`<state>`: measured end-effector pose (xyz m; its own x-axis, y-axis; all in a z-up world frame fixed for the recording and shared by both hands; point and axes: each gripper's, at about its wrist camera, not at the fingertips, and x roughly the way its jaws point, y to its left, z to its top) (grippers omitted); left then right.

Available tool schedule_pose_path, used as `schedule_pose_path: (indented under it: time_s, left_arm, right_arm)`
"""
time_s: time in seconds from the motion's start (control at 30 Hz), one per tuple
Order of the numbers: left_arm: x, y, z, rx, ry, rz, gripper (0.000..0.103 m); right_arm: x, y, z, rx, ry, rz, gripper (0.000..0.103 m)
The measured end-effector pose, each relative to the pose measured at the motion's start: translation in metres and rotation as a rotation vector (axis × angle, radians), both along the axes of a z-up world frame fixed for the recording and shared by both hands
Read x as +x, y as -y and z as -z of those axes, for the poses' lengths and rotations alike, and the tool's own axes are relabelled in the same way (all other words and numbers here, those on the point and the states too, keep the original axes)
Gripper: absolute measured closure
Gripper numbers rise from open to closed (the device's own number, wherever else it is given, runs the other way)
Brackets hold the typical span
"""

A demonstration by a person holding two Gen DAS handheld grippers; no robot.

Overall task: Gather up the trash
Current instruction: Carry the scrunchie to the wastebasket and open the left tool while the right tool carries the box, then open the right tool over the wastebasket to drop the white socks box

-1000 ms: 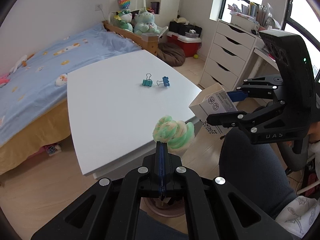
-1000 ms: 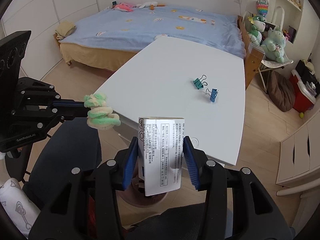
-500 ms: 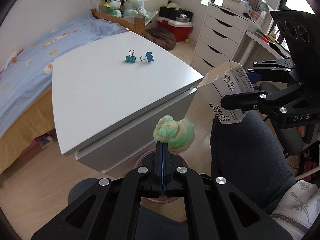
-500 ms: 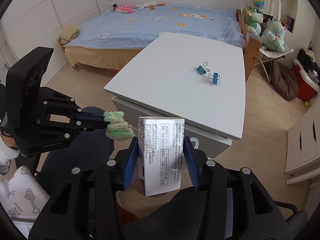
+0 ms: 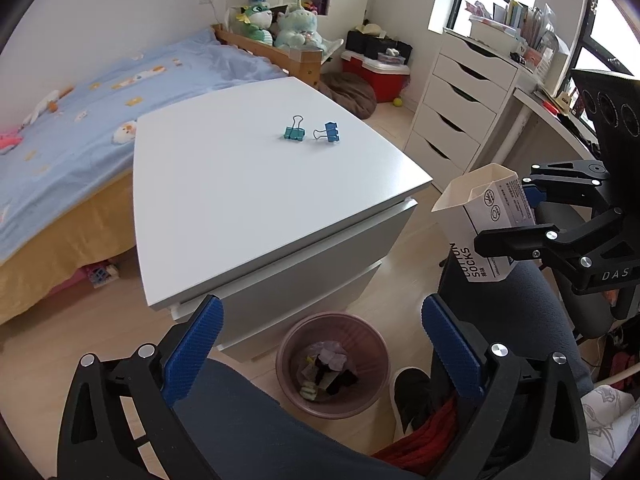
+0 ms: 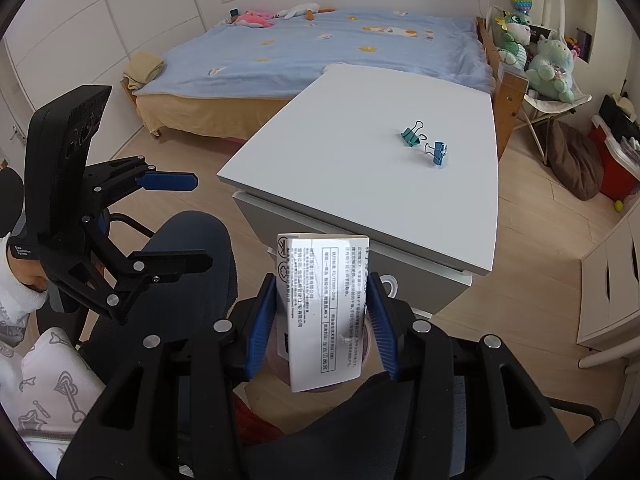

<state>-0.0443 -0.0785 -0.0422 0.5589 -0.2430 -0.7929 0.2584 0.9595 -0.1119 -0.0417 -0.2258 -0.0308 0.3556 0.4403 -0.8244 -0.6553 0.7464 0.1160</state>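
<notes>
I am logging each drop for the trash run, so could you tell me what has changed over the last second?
The left gripper has opened and let go of the green and white crumpled wad; a similar scrap now lies in the pink plastic wastebasket below it. Both grippers drew back from the white table. The right gripper still clamps the white cardboard sock box, and the two blue binder clips have not moved.

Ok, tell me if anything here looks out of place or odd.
Two small binder clips, teal and blue, lie alone on the white table, handles askew. The open white cardboard sock box remains in the right tool, not in the pink wastebasket.
</notes>
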Motion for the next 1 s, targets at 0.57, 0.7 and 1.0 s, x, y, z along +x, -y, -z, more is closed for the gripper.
schedule_pose_path:
  time_s: [0.57, 0.7, 1.0]
  left_arm:
    - [-0.014, -0.02, -0.012, 0.045, 0.043, -0.076, 0.007]
    - [-0.016, -0.025, -0.011, 0.04, 0.032, -0.089, 0.007]
    - [-0.018, -0.031, -0.014, 0.035, 0.041, -0.106, 0.007]
  right_arm:
    - [-0.012, -0.015, 0.0, 0.011, -0.014, -0.068, 0.058]
    - [-0.015, -0.021, 0.002, 0.01, -0.022, -0.085, 0.058]
    - [-0.017, -0.029, 0.004, 0.009, -0.031, -0.112, 0.058]
